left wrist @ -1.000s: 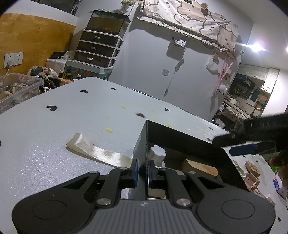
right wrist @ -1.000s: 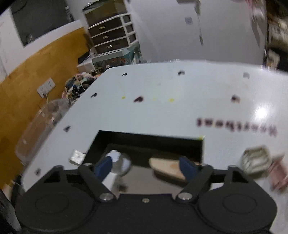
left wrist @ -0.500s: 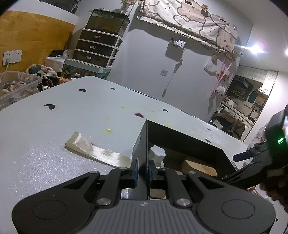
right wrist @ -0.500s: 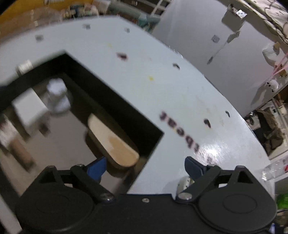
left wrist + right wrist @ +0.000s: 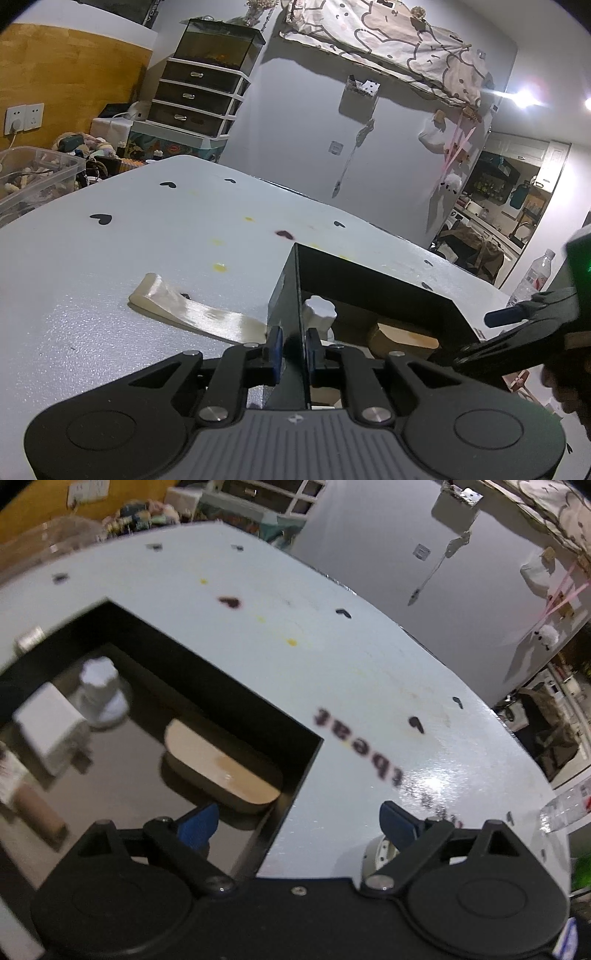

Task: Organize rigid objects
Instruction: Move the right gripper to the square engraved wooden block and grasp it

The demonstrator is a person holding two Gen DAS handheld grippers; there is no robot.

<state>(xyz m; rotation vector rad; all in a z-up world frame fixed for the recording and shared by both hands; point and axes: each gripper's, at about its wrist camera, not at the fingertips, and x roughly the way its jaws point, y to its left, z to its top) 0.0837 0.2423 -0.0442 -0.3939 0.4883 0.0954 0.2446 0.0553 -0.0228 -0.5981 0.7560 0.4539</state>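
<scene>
Right hand-held gripper point(image 5: 297, 825): jaws just been opening, now spread wide, nothing between them; view has swung from box interior to box corner and counter point(image 5: 369, 664). Reads as drop done: wooden block point(image 5: 221, 768) lies in black box point(image 5: 236, 709) beside white knob point(image 5: 99, 690). Left hand-held gripper point(image 5: 293, 349) unchanged, clamped on box wall. Cream strip point(image 5: 192, 314) on counter outside box, likely next.

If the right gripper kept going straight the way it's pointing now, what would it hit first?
Probably the black box's near corner wall: the open right gripper straddles it, one finger over the box interior, the other over the white table. Depth is unclear.
</scene>
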